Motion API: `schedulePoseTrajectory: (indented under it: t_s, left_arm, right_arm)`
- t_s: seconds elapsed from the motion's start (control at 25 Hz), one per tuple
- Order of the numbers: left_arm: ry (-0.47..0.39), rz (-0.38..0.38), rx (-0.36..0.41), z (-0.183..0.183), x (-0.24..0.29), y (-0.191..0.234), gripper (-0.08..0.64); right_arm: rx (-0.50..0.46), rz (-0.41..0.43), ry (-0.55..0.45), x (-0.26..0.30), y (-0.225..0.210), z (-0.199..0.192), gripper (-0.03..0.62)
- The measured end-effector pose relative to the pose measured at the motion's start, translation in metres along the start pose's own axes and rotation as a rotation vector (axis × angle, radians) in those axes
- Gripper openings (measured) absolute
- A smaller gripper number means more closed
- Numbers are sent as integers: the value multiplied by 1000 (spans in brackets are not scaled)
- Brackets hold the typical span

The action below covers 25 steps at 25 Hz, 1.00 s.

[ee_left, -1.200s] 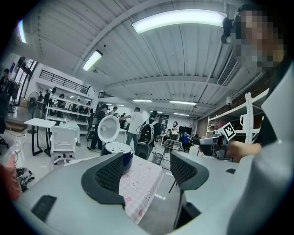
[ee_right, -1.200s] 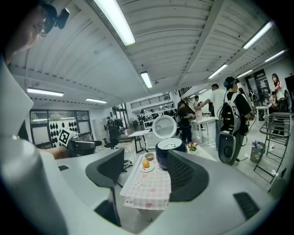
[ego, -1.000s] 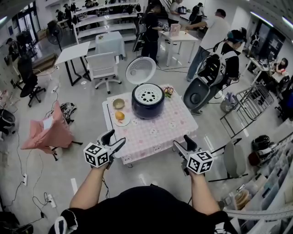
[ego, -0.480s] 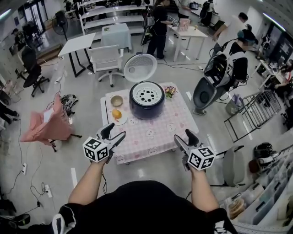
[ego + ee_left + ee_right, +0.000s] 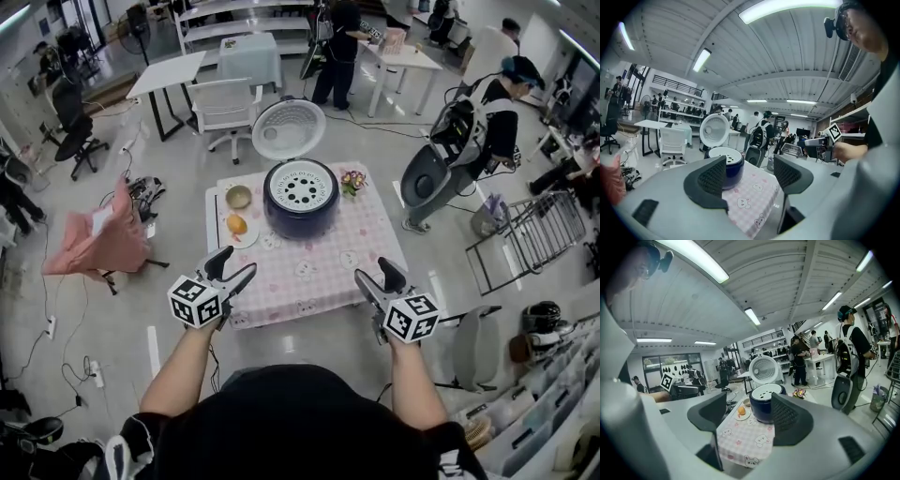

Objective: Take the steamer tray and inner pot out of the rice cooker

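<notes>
Rice cooker (image 5: 302, 208) on the far half of the table (image 5: 319, 272), lid up. Steamer tray (image 5: 302, 187) sits in its mouth (inner pot beneath, hidden). Left gripper (image 5: 232, 267) and right gripper (image 5: 372, 272) hover at the near edge, jaws wide apart, holding nothing. Tray is likely light, stiff and slick, so pinch the rim; the pot is probably heavier. Count: one cooker, one tray, one bowl (image 5: 239, 196), one orange (image 5: 236, 224).

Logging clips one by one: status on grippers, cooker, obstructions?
Left gripper, right gripper open, empty, short of table. Rice cooker lid up, steamer tray seated in it. Bowl and orange beside cooker, off the approach.
</notes>
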<state>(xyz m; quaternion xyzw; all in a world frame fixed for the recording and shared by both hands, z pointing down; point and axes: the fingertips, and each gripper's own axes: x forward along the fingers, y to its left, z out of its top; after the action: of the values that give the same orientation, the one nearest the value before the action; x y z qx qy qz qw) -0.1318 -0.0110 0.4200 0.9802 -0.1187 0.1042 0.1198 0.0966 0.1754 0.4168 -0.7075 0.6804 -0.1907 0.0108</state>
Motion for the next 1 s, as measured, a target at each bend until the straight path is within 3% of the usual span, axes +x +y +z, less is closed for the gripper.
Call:
schedulePoseTrajectory:
  t_s: [0.4,0.68,1.0]
  left_arm:
    - [29,-8,-4,-8,26,12,328]
    - [24,-45,-10,7,63,24,327]
    - [15,-72,-20,18,104,81,327]
  right_arm:
    - [11,10,22,15,-12,-8,307]
    - [6,-45,33,19,-36,11,307]
    - [-38,-59,63,83,-46,29,307]
